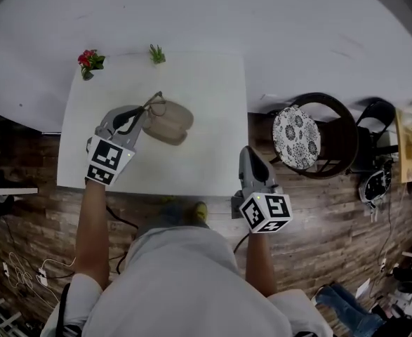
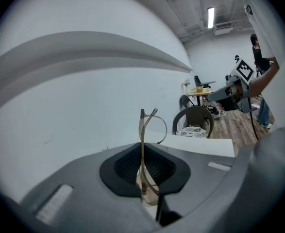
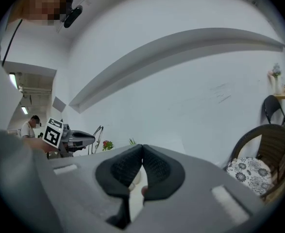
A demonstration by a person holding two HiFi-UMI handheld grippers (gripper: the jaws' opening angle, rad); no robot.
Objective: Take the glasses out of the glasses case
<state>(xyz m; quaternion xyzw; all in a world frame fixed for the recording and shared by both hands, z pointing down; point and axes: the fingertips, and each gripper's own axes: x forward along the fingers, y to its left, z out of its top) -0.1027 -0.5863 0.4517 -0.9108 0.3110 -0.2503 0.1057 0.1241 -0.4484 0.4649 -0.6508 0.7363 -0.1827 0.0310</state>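
left tool [image 2: 143, 171] pinching glasses [image 2: 142, 135] by thin frame: lift slow, don't squeeze harder. glasses case [image 1: 169, 123] just past its tip. right tool [image 3: 141, 171] pressed together, empty.

In the head view the glasses [image 1: 156, 102] are a thin wire shape at the tip of the left gripper [image 1: 147, 111], too fine for us to tell frame from lens. That gripper covers the end of the glasses case [image 1: 172, 123] nearest the table's left edge, so we cannot tell how the case lies there. In the left gripper view the gripper's own body hides most of the table [image 2: 205, 144], and the lower part of the glasses sinks out of sight between the pads. In the right gripper view, a pale patch behind the pressed-together pads of the right gripper [image 3: 142, 148] is perhaps the table. The chair [image 3: 271, 140] is cut off by the picture's right edge.
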